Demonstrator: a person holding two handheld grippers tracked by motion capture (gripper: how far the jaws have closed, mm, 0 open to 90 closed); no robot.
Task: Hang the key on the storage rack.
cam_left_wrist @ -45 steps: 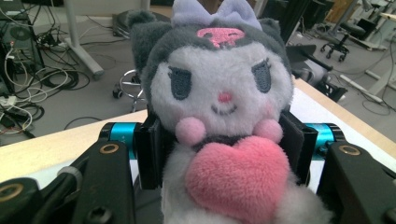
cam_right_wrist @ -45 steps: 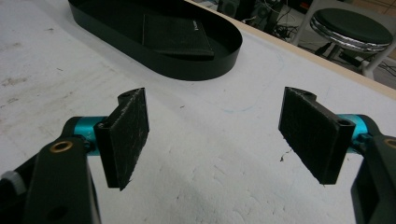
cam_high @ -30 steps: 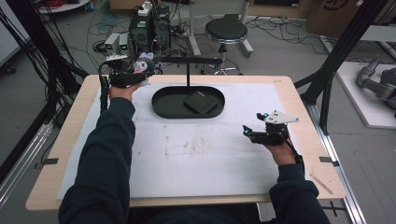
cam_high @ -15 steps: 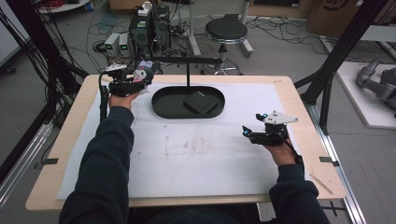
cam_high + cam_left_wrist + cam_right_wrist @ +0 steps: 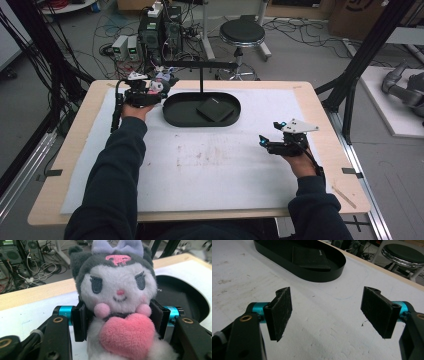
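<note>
**Inspector A:** Left hand-held gripper (image 5: pixel 120 322), condition?

**Inspector B:** Clenched on a plush toy (image 5: pixel 117 302). In the left gripper view both black pads press into the toy's sides at the level of its body. The toy faces the camera: white face, dark grey hood with ears, lilac bow, pink heart at the chest. It sits upright between the jaws.

**Inspector A:** Location of the toy?

**Inspector B:** In the high view it is at the far left of the surface (image 5: pixel 120 165), in the left hand-held gripper (image 5: pixel 159 89), just beside the left end of the black oval tray (image 5: pixel 172 116). The toy (image 5: pixel 161 84) is outside the tray's rim. Whether it touches the white mat (image 5: pixel 215 175) I cannot tell.

**Inspector A:** Tray contents?

**Inspector B:** One flat, dark, square item (image 5: pixel 216 109), lying right of the tray's middle. A thin black post (image 5: pixel 201 77) with a crossbar stands at the tray's far edge.

**Inspector A:** Right hand-held gripper (image 5: pixel 328 312)?

**Inspector B:** Released. The right gripper view shows its pads well apart with bare white mat between them. In the high view it (image 5: pixel 264 143) is at the right side of the surface, well apart from the tray, jaws pointing left.
</note>
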